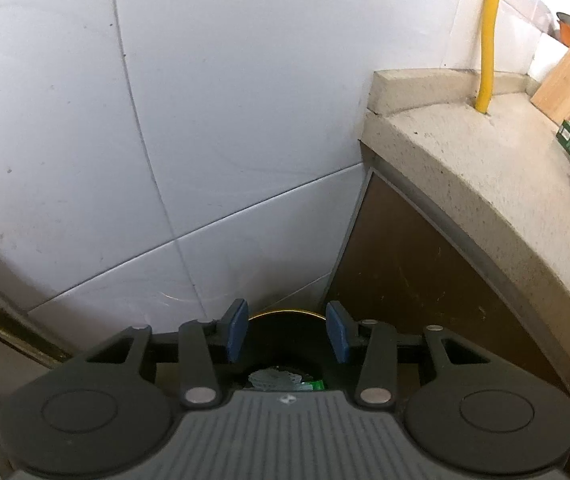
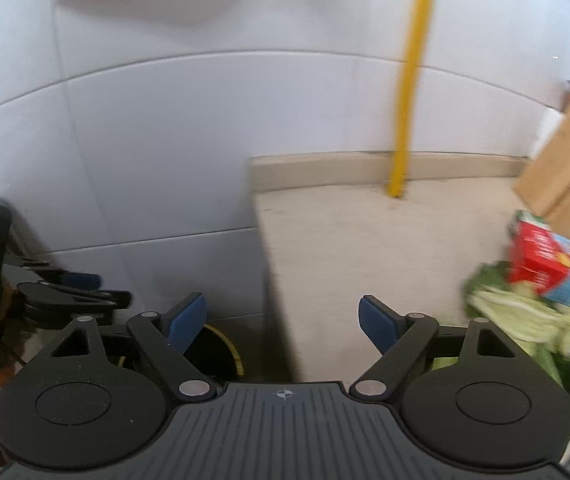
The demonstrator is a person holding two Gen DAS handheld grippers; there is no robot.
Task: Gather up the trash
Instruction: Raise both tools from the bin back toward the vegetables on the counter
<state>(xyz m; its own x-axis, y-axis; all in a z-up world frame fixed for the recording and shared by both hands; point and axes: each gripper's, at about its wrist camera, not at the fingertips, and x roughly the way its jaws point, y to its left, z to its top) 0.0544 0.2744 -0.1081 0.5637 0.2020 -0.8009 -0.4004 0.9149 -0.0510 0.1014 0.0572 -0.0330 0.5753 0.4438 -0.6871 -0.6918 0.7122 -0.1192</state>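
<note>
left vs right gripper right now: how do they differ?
Left gripper: jaws part-way open, over the dark bin beside the counter, with crumpled trash inside below it. Right gripper: jaws clearly wider, straddling the counter edge, the bin at its left pad. Both have blue pads, hold nothing, and face the white tiled wall.

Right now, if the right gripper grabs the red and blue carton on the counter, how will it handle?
The carton looks dented, so probably empty, light and crushable. It rests tilted on leafy scraps, so it may slide.
</note>
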